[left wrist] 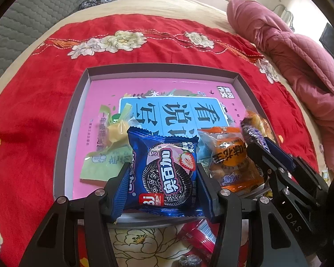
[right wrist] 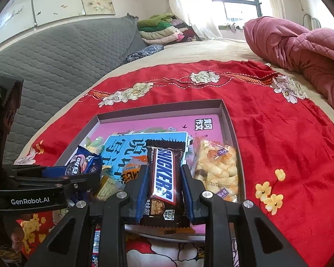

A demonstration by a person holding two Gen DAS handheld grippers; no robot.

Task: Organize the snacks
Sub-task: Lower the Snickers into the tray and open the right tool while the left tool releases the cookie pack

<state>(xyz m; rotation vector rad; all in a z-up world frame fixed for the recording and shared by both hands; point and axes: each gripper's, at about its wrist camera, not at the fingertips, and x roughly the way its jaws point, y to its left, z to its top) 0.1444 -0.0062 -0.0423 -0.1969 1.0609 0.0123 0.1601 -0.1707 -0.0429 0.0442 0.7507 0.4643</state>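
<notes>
looking down from the left wrist camera, the left gripper point(left wrist: 163, 173) has its two black fingers with blue pads closed partway on a blue oreo packet point(left wrist: 164, 169), one pad pressing each side of the wrapper, so the packet stands upright between them. the packet hangs over the near edge of a shallow grey tray point(left wrist: 78, 102), which is lined with a pink book cover point(left wrist: 104, 93) bearing a light blue panel. inside the tray, left of the packet, lie a yellow wrapped sweet point(left wrist: 117, 131) and a pale green packet point(left wrist: 104, 164). to the right lies an orange cake packet point(left wrist: 232, 162). the right gripper point(left wrist: 259, 142) enters from the right side, over the tray's right part, its jaws narrow on a dark wrapper. the tray sits on a red floral blanket point(left wrist: 144, 42) spread over a bed, with a crumpled pink quilt point(left wrist: 300, 62) beyond. a red wrapper point(left wrist: 198, 235) lies on the blanket in front of the tray. from the right wrist camera, the right gripper point(right wrist: 164, 182) has its jaws drawn narrow on a brown snickers bar point(right wrist: 164, 178), gripped lengthwise and held over the tray's near edge point(right wrist: 167, 233). a clear bag of pale puffed snacks point(right wrist: 216, 166) rests against the tray's right wall. the left gripper point(right wrist: 82, 169) shows at left, clamping the oreo packet point(right wrist: 83, 163).
</notes>
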